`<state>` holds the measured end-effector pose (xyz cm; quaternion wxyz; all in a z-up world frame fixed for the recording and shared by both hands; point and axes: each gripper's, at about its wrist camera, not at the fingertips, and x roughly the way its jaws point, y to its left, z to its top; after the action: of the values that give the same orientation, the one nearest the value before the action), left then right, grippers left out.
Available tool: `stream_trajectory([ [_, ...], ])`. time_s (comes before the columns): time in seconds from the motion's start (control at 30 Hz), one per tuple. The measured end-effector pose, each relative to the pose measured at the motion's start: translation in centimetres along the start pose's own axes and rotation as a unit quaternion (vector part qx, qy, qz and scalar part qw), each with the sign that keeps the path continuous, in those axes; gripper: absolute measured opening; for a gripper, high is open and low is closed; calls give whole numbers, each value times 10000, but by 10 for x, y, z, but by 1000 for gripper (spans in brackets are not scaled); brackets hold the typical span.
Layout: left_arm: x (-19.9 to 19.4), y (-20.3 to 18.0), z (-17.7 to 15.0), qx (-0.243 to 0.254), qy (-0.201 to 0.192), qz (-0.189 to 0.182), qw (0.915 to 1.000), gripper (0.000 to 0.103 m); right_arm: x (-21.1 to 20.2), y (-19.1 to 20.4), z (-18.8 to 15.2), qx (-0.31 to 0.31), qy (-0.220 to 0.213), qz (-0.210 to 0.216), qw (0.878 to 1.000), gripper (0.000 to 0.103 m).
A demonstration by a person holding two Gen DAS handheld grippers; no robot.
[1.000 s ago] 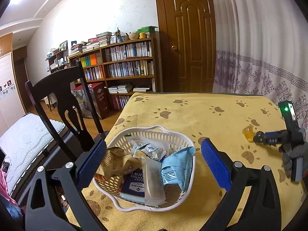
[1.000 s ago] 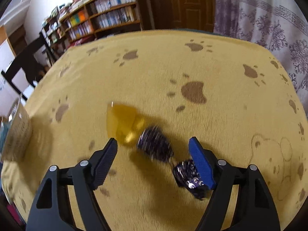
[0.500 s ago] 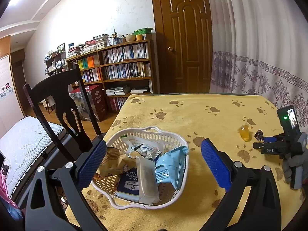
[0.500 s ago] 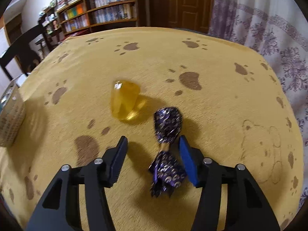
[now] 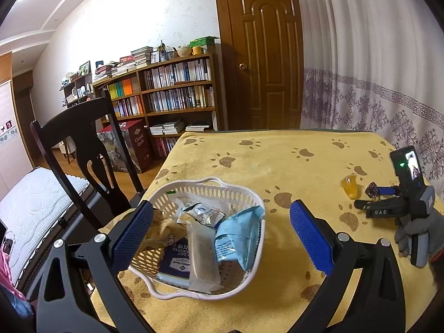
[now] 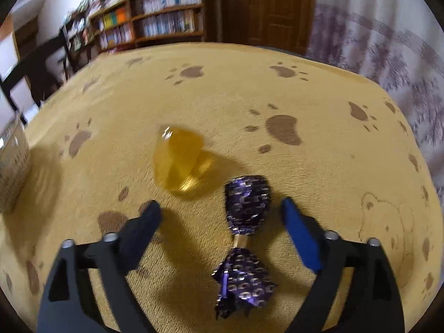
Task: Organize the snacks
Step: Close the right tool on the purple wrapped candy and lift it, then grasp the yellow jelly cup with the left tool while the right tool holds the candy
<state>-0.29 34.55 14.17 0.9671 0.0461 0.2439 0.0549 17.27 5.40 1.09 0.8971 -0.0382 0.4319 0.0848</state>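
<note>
Between the left gripper's (image 5: 220, 233) wide-spread jaws sits the white basket (image 5: 244, 194), already holding several packets, among them a light-blue pouch (image 5: 236, 236); nothing is gripped there, and it hovers just above the basket's near rim. To the right, well apart from the basket on the yellow paw-print cloth (image 6: 222, 83), the right gripper (image 6: 220, 213) has changed most: half a second ago its jaws were closing in around the purple candy (image 6: 245, 222), and now they stand released and wider, with the candy lying on the cloth between them, nearer the right jaw and touching neither. My reading is that the grasp is being re-set rather than completed, so the candy has yet to travel to the basket. Just ahead of the left jaw lies a yellow jelly (image 6: 180, 161), near the candy's far end and likely to be nudged if the jaws push forward. A chair (image 5: 83, 144) stands beyond the basket, clear of the path.
</note>
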Motion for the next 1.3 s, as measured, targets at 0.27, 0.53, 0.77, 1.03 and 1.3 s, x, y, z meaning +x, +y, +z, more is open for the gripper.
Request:
stream_trajectory([
  [0.27,-1,-5,0,44,-34,4,10000,100,0,-2,-2,-30,112,67,9999,90],
  [0.53,-3,-8,5,-75,-71,-112,9999,100,-10,-14,-4,238,-89,-86,9996,56],
  [0.77,5,-37,15,133,-38,-227,9996,100,-13,-27,-5,444,-266,-65,9986,28],
  [1.03,43,-97,21,437,276,-567,9970,100,-34,-50,-18,822,-593,-20,9948,27],
  [1.3,111,-164,14,601,867,-866,9906,97,-44,-82,-33,1260,-812,-114,9886,27],
])
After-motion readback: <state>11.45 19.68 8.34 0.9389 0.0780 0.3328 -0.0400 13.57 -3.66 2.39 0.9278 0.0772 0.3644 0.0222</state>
